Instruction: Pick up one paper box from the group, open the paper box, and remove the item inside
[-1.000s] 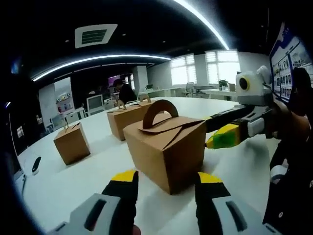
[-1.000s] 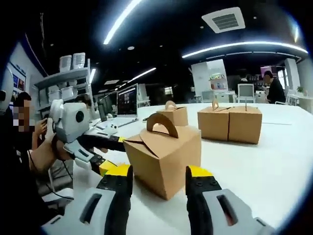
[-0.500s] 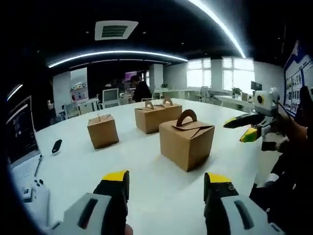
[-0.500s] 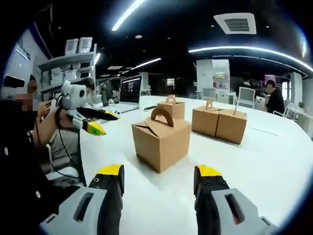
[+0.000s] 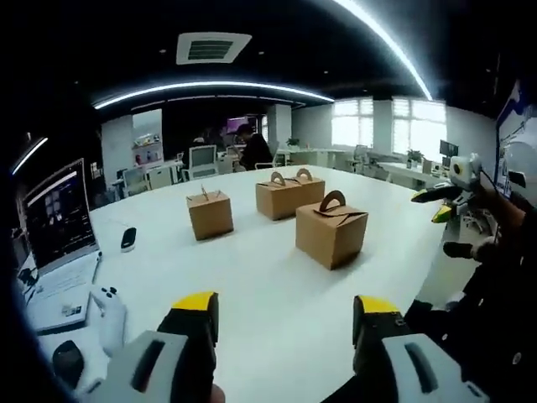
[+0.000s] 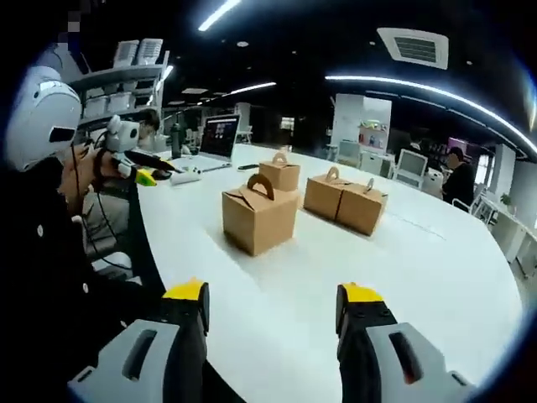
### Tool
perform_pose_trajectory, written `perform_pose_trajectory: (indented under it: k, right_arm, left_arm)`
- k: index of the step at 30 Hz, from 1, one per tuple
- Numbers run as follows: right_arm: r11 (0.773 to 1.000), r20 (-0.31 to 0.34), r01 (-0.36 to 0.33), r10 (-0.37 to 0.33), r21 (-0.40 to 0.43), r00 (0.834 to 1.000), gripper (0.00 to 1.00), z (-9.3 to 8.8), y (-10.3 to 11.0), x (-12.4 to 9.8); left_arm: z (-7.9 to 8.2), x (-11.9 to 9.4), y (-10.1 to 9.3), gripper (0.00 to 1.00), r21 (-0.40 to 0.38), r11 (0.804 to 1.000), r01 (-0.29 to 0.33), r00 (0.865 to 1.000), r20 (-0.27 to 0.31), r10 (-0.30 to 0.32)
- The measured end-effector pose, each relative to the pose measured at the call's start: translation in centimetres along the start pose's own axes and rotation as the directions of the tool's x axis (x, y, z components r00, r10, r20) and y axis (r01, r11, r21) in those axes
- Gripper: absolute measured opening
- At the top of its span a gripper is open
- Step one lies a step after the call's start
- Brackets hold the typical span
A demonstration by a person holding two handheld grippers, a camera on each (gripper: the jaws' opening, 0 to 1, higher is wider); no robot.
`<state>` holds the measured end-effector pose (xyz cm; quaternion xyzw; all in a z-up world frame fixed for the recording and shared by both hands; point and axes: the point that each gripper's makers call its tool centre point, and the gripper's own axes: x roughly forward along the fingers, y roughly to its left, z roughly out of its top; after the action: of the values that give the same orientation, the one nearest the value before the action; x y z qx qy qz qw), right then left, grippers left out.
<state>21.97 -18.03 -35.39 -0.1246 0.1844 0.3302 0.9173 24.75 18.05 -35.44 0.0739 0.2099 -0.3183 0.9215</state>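
Paper box [image 5: 331,238] [image 6: 258,219] with arched handle stands closed on the white tabletop [image 5: 268,311], nearest of four boxes, well apart from both tongs. Left tongs [image 5: 285,315] and right tongs [image 6: 271,302] are released, grasping nothing. Risk, as judged: thin card may crush under a hard squeeze, or the box may slide on the smooth tabletop; neighbouring boxes [image 5: 289,194] could be knocked. No legible brand or writing on any box; laptop [image 5: 52,220] screen text unreadable

Matt brown paper boxes [image 5: 331,236] — creased card, dull — ahead of the jaws on a smooth, glossy white table [image 5: 277,311].
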Motion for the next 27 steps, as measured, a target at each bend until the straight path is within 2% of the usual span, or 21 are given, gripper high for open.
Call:
perform_pose_trajectory:
  k: [3,7,9,11,16,20,22,26,27]
  right_arm:
    - [1.0,-0.008,0.005,-0.005,0.004,1.0,0.61,-0.3,-0.1,-0.4]
    - [1.0,0.003,-0.009,0.009,0.016,1.0,0.6,-0.2,0.1,0.1]
    - [1.0,0.011,-0.018,0.018,0.015,1.0,0.6,0.1,0.3,0.5]
    - [0.999,0.02,-0.031,0.031,0.014,0.999,0.59,0.5,0.6,0.9]
    - [0.998,0.036,-0.059,0.059,0.006,0.998,0.57,1.4,1.3,1.9]
    - [0.997,0.062,-0.077,0.077,0.002,0.995,0.56,2.6,1.8,2.9]
    - [0.996,0.069,-0.084,0.085,-0.007,0.994,0.56,3.1,2.0,3.4]
    - [0.994,0.077,-0.105,0.106,-0.015,0.991,0.56,3.6,2.6,4.5]
    - [0.994,0.083,-0.105,0.106,-0.017,0.991,0.56,3.8,2.7,4.7]
  left_arm:
    - [-0.4,-0.4,-0.1,0.66,-0.019,1.0,0.002,1.0,-0.003,-0.003]
    - [-0.9,0.2,-0.6,0.66,-0.027,1.0,0.014,1.0,-0.009,-0.014]
    - [-0.9,0.8,-1.1,0.66,-0.03,0.999,0.038,0.999,-0.01,-0.039]
    - [-0.9,1.5,-2.1,0.69,-0.017,0.996,0.088,0.996,-0.011,-0.088]
    - [0.5,3.6,-3.1,0.74,0.054,0.985,0.163,0.986,0.024,-0.164]
    - [2.2,5.4,-3.9,0.77,0.151,0.955,0.256,0.962,0.058,-0.267]
    - [2.7,6.5,-4.1,0.78,0.192,0.938,0.289,0.952,0.049,-0.303]
    - [4.3,9.7,-3.8,0.8,0.286,0.905,0.314,0.938,0.054,-0.343]
    - [4.9,10.7,-3.9,0.8,0.291,0.896,0.336,0.928,0.06,-0.367]
